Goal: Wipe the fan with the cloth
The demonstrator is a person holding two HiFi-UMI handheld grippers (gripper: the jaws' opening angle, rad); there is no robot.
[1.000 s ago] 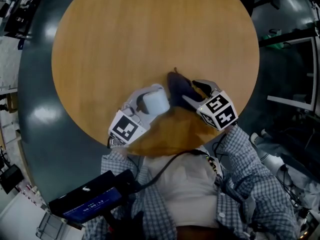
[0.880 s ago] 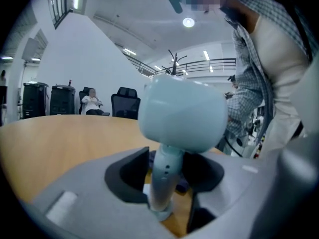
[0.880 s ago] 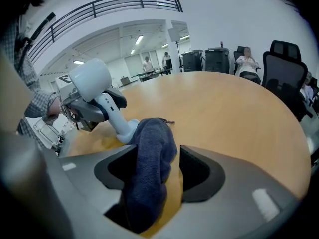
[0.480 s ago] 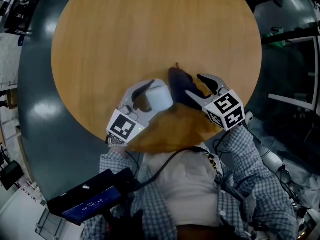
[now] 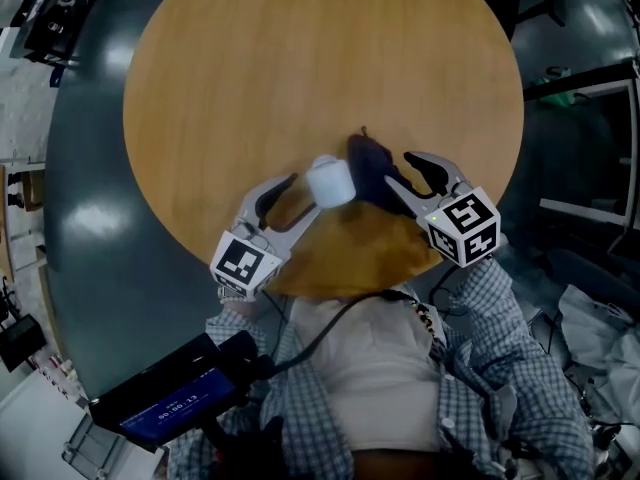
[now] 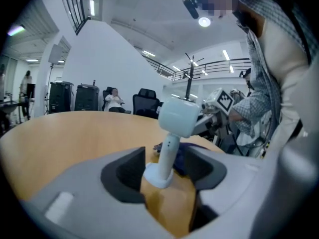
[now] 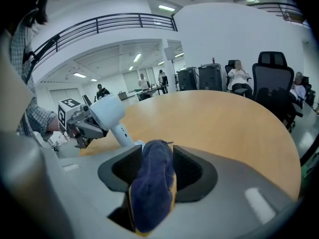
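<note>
A small white fan (image 5: 330, 181) stands upright on the round wooden table (image 5: 300, 68), close to the near edge. In the left gripper view its foot (image 6: 159, 176) sits between the jaws of my left gripper (image 6: 164, 166), which have just been closing; a gap shows beside the foot, so this gripper (image 5: 300, 194) is open. Just right of the fan, the dark blue cloth (image 5: 368, 163) fills the space between the pads of my right gripper (image 5: 398, 171). Its jaws have just been closing and now press on the cloth (image 7: 154, 183). The fan (image 7: 107, 113) leans in view beyond it.
The near table edge runs just under both grippers, by the person's checked shirt. A dark device with a lit screen (image 5: 170, 403) hangs at the lower left. Black office chairs (image 7: 273, 78) and seated people are beyond the far edge.
The left gripper's jaws have let go of the fan's head and drawn back toward the near edge; the fan now stands beyond its fingertips. The right gripper has risen slightly with the cloth.
</note>
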